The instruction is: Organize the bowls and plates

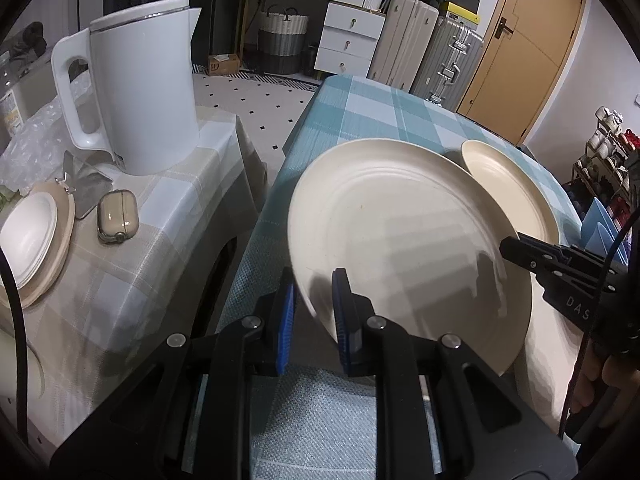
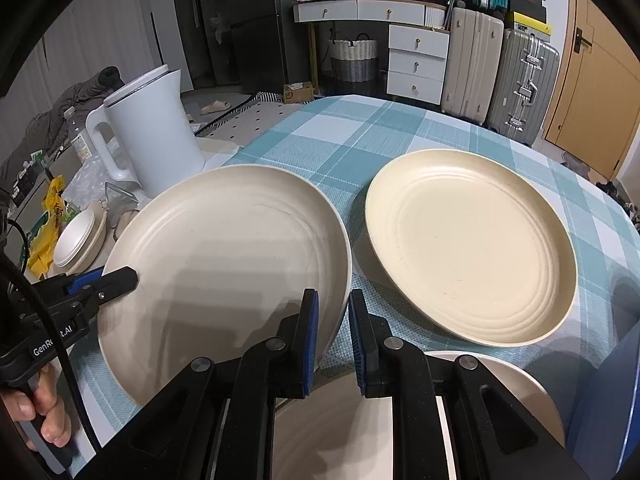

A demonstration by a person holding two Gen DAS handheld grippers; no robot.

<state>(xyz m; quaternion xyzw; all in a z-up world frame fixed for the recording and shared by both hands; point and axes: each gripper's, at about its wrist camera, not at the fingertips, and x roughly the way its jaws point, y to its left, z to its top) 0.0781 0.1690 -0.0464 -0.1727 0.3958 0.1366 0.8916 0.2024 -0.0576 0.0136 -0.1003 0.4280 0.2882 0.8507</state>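
Note:
A large cream plate (image 1: 404, 236) (image 2: 228, 264) is held tilted above the blue checked table (image 2: 360, 128). My left gripper (image 1: 314, 316) is shut on its left rim and also shows in the right wrist view (image 2: 120, 278). My right gripper (image 2: 334, 334) is shut on its right rim and shows in the left wrist view (image 1: 516, 250). A second cream plate (image 2: 472, 248) (image 1: 516, 188) lies flat on the table to the right. A third pale plate (image 2: 520, 392) sits under my right gripper, mostly hidden.
A side table (image 1: 168, 220) on the left holds a white kettle (image 1: 140, 88) (image 2: 148, 136), a stack of small white dishes (image 1: 30, 236) (image 2: 78, 240) and an earbud case (image 1: 118, 216). Suitcases (image 2: 500, 72), drawers and a door stand behind the table.

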